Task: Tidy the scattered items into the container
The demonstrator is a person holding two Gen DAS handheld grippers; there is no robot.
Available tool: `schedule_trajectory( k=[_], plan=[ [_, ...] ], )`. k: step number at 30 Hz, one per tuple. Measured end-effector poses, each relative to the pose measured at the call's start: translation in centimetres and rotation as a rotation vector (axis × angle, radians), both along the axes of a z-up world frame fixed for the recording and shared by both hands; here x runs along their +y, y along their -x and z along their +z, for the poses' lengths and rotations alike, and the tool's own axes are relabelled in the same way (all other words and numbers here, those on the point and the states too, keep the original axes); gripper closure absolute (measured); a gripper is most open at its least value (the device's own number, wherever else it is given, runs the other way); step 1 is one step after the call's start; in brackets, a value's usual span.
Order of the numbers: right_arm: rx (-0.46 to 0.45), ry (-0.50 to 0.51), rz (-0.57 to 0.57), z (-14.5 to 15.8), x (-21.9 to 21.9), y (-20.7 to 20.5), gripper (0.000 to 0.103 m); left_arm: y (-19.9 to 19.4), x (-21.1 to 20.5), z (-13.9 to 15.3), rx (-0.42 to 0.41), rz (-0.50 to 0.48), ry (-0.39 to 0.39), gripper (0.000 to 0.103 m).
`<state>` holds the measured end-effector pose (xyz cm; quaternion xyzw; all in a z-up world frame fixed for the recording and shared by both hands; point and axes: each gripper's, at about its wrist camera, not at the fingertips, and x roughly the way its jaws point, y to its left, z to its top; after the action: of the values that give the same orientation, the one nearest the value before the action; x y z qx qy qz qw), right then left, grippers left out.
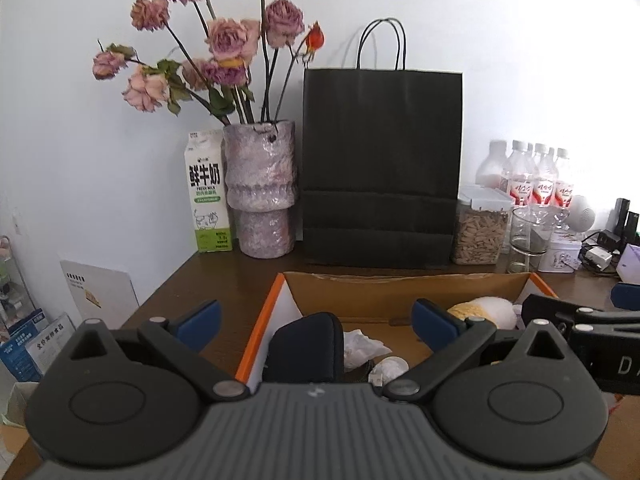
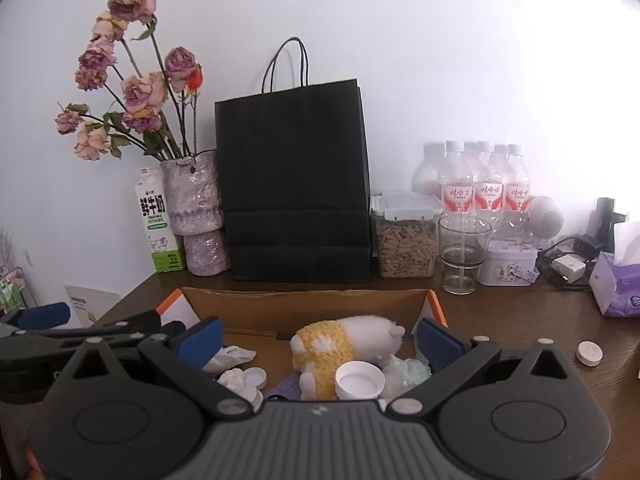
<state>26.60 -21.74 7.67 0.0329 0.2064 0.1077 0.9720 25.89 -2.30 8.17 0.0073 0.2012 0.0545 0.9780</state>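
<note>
An open cardboard box [image 1: 400, 292] with orange edges sits on the brown table; it also shows in the right wrist view [image 2: 304, 304]. Inside lie a dark zip case [image 1: 308, 344], a white and yellow plush toy [image 2: 344, 344], a white jar lid [image 2: 358, 380], crumpled white wrappers [image 2: 232, 356] and small white round pieces [image 2: 250, 378]. My left gripper [image 1: 316, 320] is open and empty above the box's left side. My right gripper [image 2: 320, 338] is open and empty above the box, over the plush toy. A small white round cap [image 2: 589, 354] lies on the table right of the box.
Behind the box stand a black paper bag [image 1: 380, 168], a vase of dried roses [image 1: 262, 188], a milk carton [image 1: 208, 196], a jar of seeds [image 2: 406, 236], a glass [image 2: 462, 256], several bottles [image 2: 486, 188], a tin [image 2: 508, 266] and a purple tissue box [image 2: 618, 284].
</note>
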Motion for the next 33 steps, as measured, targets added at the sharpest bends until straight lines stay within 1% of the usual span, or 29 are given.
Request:
schedule_trajectory(
  k=[3,7,10,15,19,24,30,33],
  plan=[
    [0.002,0.000,0.003,0.6,-0.4,1.5,0.000,1.7,0.3,0.8,0.003,-0.014,0.019,0.000],
    [0.002,-0.001,0.007,1.0,-0.9,4.5,0.000,4.7,0.6,1.7,0.008,-0.035,0.026,0.000],
    [0.004,-0.004,0.017,1.3,-1.1,7.1,0.000,7.5,0.4,2.1,0.015,-0.062,0.021,0.000],
    [0.032,0.013,0.020,1.0,-1.2,11.8,0.000,12.3,0.1,2.1,0.029,-0.067,0.006,0.000],
    [0.066,0.012,0.016,0.1,-1.5,15.8,0.000,16.3,0.4,1.5,0.052,-0.082,0.027,0.000],
    [0.107,0.020,-0.004,-1.3,-1.7,20.3,0.000,20.6,0.1,0.3,0.079,-0.088,0.013,0.000],
    [0.148,0.028,-0.019,-3.0,-1.8,24.5,0.000,24.4,0.0,-1.5,0.118,-0.082,0.027,0.000],
    [0.171,0.033,-0.019,-3.8,-1.5,26.0,0.000,25.9,-0.1,-2.4,0.130,-0.060,0.023,0.000]
  ],
)
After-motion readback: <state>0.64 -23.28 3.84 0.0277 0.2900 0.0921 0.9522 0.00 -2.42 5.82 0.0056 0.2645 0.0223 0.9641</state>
